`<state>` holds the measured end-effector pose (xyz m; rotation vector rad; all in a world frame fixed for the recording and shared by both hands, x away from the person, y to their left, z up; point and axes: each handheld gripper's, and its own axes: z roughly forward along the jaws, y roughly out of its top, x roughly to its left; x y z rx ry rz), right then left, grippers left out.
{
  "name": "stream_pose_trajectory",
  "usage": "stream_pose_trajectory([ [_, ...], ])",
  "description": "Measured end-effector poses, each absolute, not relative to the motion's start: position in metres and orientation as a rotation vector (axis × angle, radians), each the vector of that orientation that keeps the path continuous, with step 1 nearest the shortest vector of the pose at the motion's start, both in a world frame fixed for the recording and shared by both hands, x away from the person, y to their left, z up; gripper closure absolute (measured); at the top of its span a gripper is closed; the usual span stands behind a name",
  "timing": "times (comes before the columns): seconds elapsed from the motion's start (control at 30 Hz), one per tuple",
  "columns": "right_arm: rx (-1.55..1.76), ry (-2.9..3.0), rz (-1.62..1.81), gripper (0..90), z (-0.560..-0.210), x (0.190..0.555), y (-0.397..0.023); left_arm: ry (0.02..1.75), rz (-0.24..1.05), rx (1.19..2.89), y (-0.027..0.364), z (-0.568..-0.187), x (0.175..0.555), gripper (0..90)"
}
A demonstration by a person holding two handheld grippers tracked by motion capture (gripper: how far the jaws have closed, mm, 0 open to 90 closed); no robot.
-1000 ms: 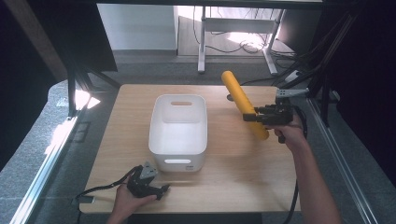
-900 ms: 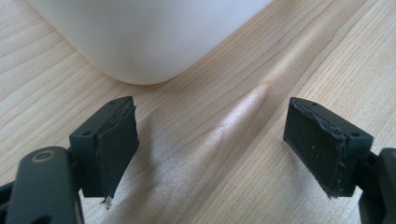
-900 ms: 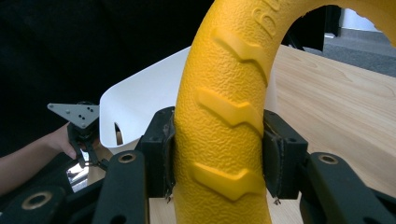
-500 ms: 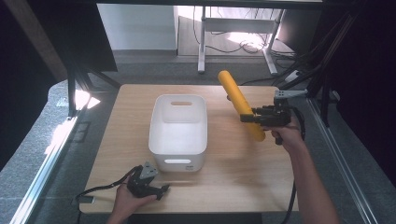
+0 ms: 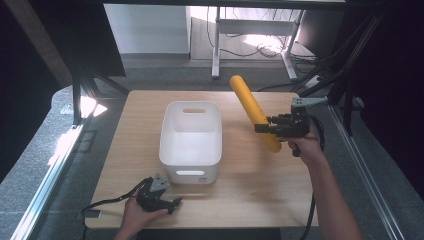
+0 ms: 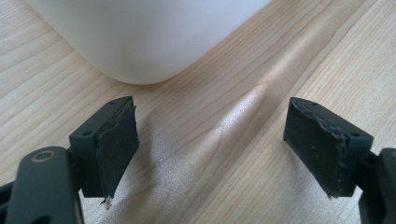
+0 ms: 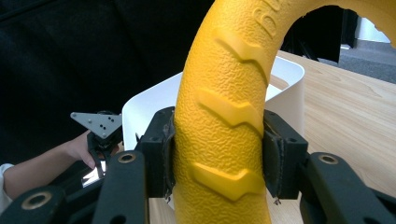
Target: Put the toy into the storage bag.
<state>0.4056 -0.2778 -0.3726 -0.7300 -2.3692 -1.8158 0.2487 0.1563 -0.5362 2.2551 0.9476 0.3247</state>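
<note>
right hand-held gripper (image 5: 261, 126) clamping yellow roller (image 5: 254, 112)

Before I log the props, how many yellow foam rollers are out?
1: the yellow roller is clamped in the right hand-held gripper, raised beside the white bin. None visible inside the bin.

Raised letters are seen on the yellow roller (image 7: 224, 107) at one o'clock, cut off; perhaps "BU", nothing more can be read.

Backlit dim room; sheen on wooden table (image 6: 224, 126); soft, slightly blurred frames.
</note>
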Motion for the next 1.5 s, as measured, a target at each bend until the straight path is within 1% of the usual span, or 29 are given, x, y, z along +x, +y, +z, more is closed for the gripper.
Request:
stream_pose_trajectory([
  [0.63, -0.688, -2.353, -1.86, 51.9, -0.365, 0.395, -0.268, 0.946, 0.321, 2.261, 0.156, -0.537, 0.249, 18.0],
  [1.5, -0.53, -2.356, -1.968, 51.8, -0.328, 0.372, -0.237, 0.945, 0.325, 2.258, 0.156, -0.536, 0.249, 17.9],
])
